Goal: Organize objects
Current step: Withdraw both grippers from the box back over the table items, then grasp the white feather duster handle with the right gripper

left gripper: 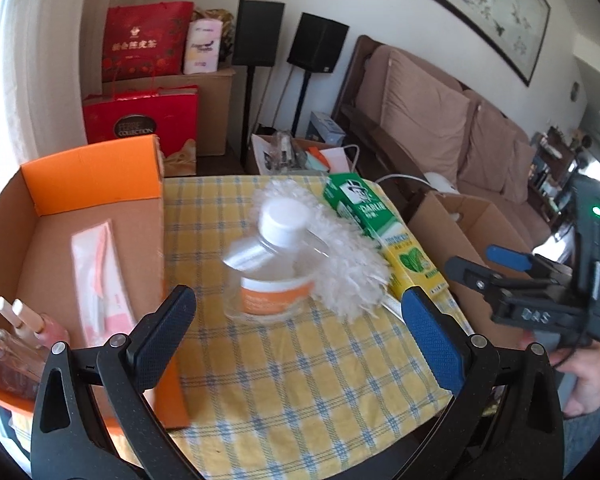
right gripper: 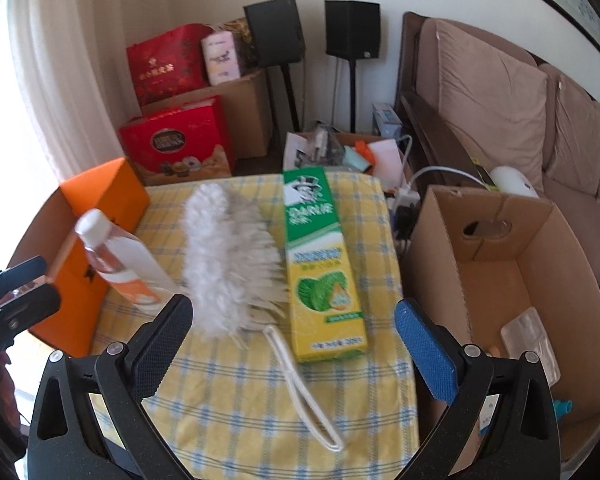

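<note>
Bottle [left gripper: 268, 268] stands clear-bodied (white cap, orange label) on tablecloth [left gripper: 300, 368].

You can read "DARLIE" on the green-and-yellow toothpaste box [right gripper: 322, 264], "COLLECTION" on the lower red gift bag [left gripper: 142, 120], and "DAS" on your right tool [left gripper: 534, 316].

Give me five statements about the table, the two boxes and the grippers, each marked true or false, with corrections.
1. The bottle has a white cap. True.
2. The toothpaste box lies inside the orange box. False: it lies on the checked cloth.
3. The white duster lies between bottle and toothpaste box. True.
4. The left gripper grips the bottle. False: it is open, empty.
5. The right gripper is shut. False: open.
</note>
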Motion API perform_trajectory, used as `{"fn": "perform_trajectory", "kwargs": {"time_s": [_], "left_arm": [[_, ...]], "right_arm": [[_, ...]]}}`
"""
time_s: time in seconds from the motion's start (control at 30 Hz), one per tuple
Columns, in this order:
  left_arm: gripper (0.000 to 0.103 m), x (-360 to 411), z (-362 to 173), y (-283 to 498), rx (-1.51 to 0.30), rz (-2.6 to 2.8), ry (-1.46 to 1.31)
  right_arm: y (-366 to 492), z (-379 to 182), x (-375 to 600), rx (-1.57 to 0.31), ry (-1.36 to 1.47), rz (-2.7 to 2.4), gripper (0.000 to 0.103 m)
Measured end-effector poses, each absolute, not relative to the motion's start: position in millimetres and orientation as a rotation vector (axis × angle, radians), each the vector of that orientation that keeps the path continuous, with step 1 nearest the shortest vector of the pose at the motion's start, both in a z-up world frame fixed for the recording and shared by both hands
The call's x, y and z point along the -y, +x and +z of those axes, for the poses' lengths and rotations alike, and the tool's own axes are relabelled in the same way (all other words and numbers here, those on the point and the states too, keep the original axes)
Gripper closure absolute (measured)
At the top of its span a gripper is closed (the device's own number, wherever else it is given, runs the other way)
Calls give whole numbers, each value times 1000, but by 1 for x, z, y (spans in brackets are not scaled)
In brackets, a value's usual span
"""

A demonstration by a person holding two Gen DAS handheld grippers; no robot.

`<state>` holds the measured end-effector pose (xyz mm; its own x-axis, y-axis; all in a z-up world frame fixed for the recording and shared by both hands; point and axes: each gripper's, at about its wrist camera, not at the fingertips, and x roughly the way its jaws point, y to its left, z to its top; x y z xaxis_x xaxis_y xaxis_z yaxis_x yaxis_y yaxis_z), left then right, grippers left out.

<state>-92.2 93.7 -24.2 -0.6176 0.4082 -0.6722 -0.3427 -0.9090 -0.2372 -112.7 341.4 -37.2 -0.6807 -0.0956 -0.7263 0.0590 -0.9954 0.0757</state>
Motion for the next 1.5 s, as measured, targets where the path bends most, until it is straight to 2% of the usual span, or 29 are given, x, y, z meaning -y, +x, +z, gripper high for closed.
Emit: {"fn": "perform_trajectory", "kwargs": {"time_s": [0.27,0.4,0.83,0.97,1.13,1.2,1.3,1.5], "left_arm": [[1,-134,-43,-65,29,2427,-1077],[2,-148,-56,-63,-1,2399,-1106],[3,-157,-89,-76,137,2293,-1243],[4,-160,-96,-80,180,2264,-1283],[4,-164,-101,-83,232,2227,-1318],[4,-166,-103,-84,247,2211,-1327],[4,-167,-107,-86,283,2178,-1346],[5,-171,-117,-90,380,2102,-1376]], "right_arm": [[-113,-59,-359,100,1271,-2787,8],[-105,-71,-359,81,1291,-2770,19],[-91,-114,-354,86,1408,-2634,50],[-93,-121,-349,58,1429,-2614,54],[-94,-125,-349,71,1444,-2605,74],[-93,-124,-350,95,1440,-2589,76],[-90,-122,-346,110,1422,-2568,86],[-81,-119,-337,154,1396,-2500,92]]}}
